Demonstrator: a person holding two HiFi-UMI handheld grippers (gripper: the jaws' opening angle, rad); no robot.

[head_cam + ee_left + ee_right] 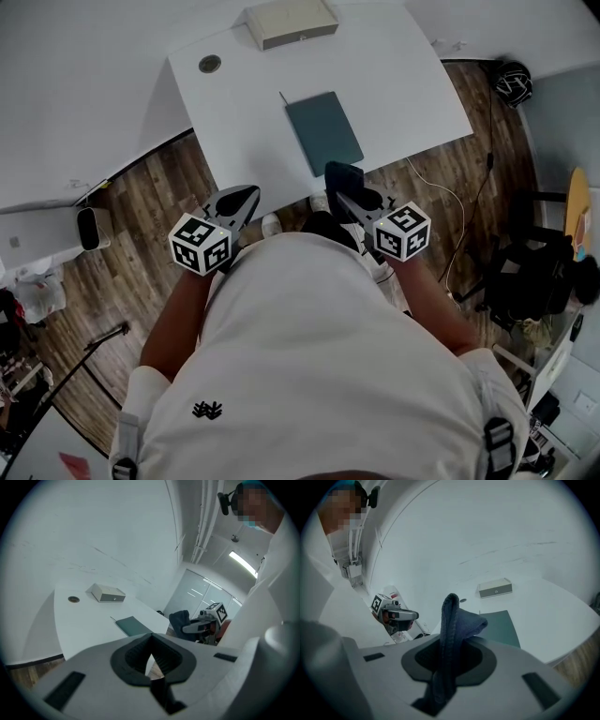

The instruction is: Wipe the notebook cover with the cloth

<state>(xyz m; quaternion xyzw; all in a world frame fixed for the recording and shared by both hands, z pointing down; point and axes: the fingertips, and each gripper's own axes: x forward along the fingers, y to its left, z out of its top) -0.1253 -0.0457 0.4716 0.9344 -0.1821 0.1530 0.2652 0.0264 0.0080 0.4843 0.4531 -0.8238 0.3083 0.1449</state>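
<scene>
Over the near edge of the white table [403,89], my right gripper [349,190] was clamped on the dark blue cloth [343,176], which stood up folded out of its jaws. The teal notebook [324,132] lay flat at 12 o'clock from the cloth, near it but apart, its long edges slanted a little against the table's. Bare tabletop lay open at the notebook's 3 and 9 o'clock. A beige box [291,22] sat on the far edge at 12 o'clock and a round grommet [210,64] at 10 o'clock, both well apart from the notebook. My left gripper [246,198] hung at the notebook's 8 o'clock, off the table's near edge over the wood floor [150,197], jaws together on nothing.
</scene>
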